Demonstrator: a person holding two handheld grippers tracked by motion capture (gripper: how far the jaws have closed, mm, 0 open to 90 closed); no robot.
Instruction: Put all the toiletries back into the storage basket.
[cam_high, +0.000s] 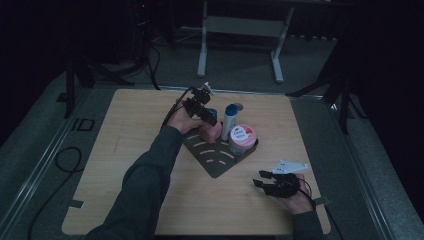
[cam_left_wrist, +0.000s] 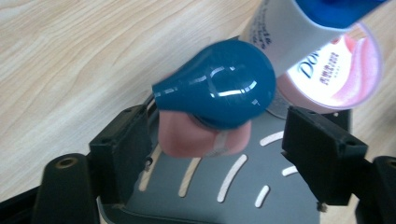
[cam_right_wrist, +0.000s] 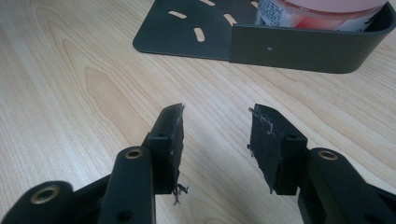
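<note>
- Pink bottle (cam_high: 212, 131) with the blue cap stands on the dark slotted tray (cam_high: 216, 161) in the middle of the bench (cam_high: 150, 200), as I see it in the high view. My left gripper (cam_high: 206, 114) is directly at it, reaching from the far left side, so the left hand is much nearer than the right. Just beside the bottle, to its right, stands a white tube (cam_high: 230, 121) with a blue cap, and next to that a round pink-lidded jar (cam_high: 242, 138) against the curved wall of the tray. My right gripper (cam_high: 264, 181) rests on the bench near the front right, well apart from the tray.
- In the left gripper view, the pink bottle (cam_left_wrist: 196, 135) is between the fingers (cam_left_wrist: 123, 149), with its blue cap (cam_left_wrist: 219, 88) pointing toward the camera, so its long axis runs roughly along my line of sight. The fingers stand wide; I see a gap on each side and the pads do not press it. I judge the bottle is free on the tray (cam_left_wrist: 233, 196). The white tube (cam_left_wrist: 285, 37) and the jar (cam_left_wrist: 341, 70) are close on the right and may be bumped if I move that way.
- In the right gripper view, the fingers (cam_right_wrist: 170, 140) are about half apart with nothing between them, over bare wood (cam_right_wrist: 70, 93). The tray wall (cam_right_wrist: 303, 49) lies ahead, the jar (cam_right_wrist: 322, 11) behind it.
</note>
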